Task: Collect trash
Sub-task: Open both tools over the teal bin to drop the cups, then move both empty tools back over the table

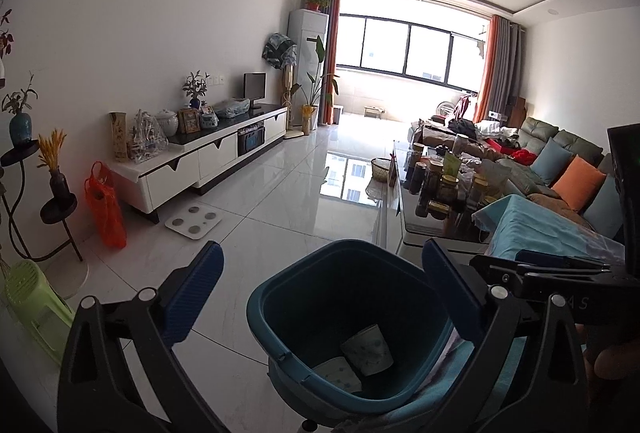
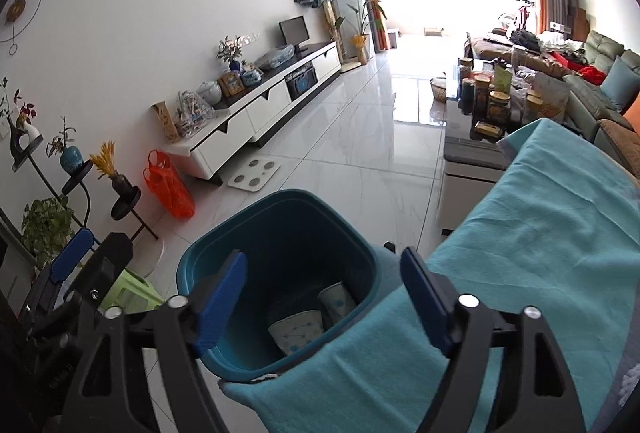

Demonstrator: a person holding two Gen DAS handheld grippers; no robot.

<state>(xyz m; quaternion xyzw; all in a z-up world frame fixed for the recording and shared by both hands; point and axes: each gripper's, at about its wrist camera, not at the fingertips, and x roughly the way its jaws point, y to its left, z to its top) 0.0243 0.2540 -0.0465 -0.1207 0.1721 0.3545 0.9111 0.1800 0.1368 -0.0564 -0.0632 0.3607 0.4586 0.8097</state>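
Observation:
A teal trash bin (image 1: pixel 280 285) stands on the floor beside a table with a teal cloth; it also shows in the right wrist view (image 2: pixel 216 249). Two patterned paper cups lie at its bottom, one (image 1: pixel 368 351) tipped and another (image 1: pixel 336 375) beside it; both show in the right wrist view, one (image 2: pixel 298 329) in front and one (image 2: pixel 336 299) behind. My left gripper (image 1: pixel 322 301) is open and empty above the bin. My right gripper (image 2: pixel 324 303) is open and empty above the bin's near rim. The right gripper's body (image 1: pixel 560 273) shows at the right of the left wrist view.
The teal cloth (image 2: pixel 540 233) covers the table at right. A coffee table (image 1: pixel 424 217) with jars stands beyond, then a sofa (image 1: pixel 560 161). A white TV cabinet (image 1: pixel 200 157), an orange bag (image 1: pixel 104 205), a white scale (image 1: pixel 194 221), plant stands (image 1: pixel 60 209) and a green stool (image 1: pixel 36 309) line the left wall.

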